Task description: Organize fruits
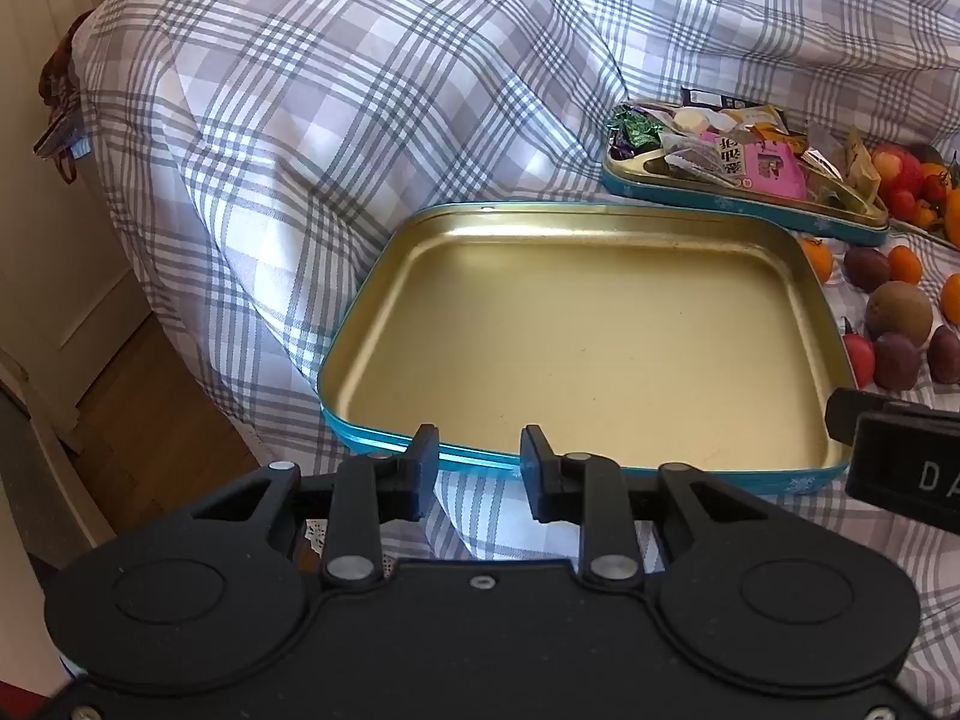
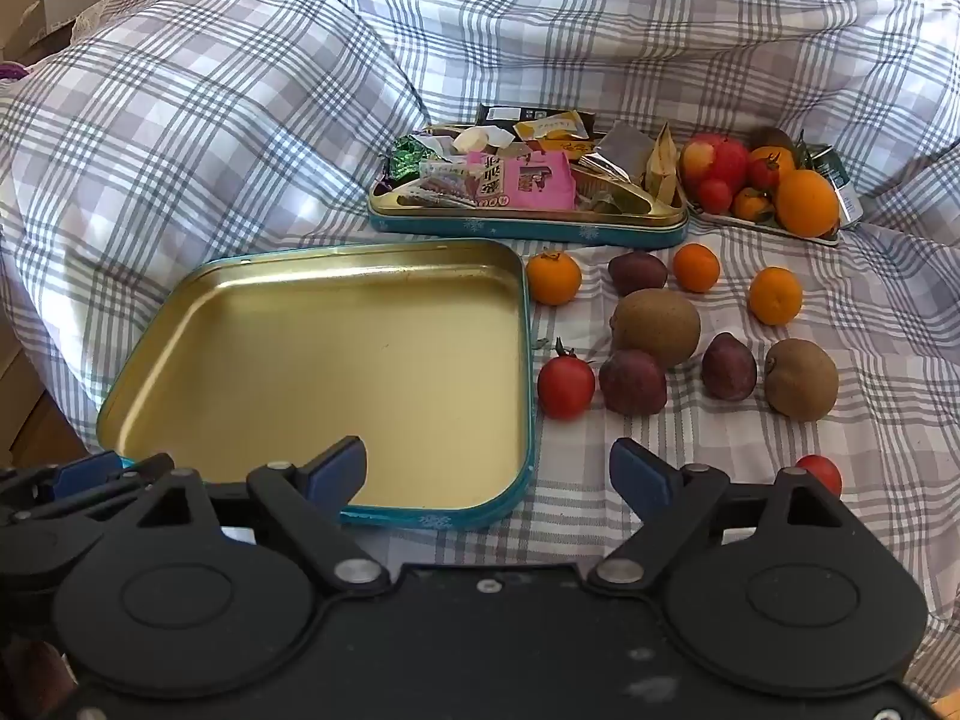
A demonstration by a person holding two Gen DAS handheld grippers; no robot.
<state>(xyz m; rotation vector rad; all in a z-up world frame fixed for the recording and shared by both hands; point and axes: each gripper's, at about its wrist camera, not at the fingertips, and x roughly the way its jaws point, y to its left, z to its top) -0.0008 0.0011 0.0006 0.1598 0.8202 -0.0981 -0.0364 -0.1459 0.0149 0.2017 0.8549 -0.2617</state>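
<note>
An empty gold-lined blue tin tray [image 2: 180,324] lies on the checked cloth; it also shows in the left wrist view [image 1: 384,264]. Loose fruit lies right of it: small oranges [image 2: 553,278], kiwis [image 2: 657,326], dark purple fruits [image 2: 632,382], and red tomatoes [image 2: 565,386]. My left gripper [image 1: 477,471] is open and empty at the tray's near rim. My right gripper [image 2: 487,477] is open wide and empty, over the tray's near right corner, short of the fruit.
A second blue tin [image 2: 528,228] full of snack packets stands behind the tray. A white plate [image 2: 768,222] with an apple, oranges and tomatoes sits at the back right. A bulging checked cover [image 2: 240,90] rises behind. The wooden floor [image 1: 150,420] lies to the left.
</note>
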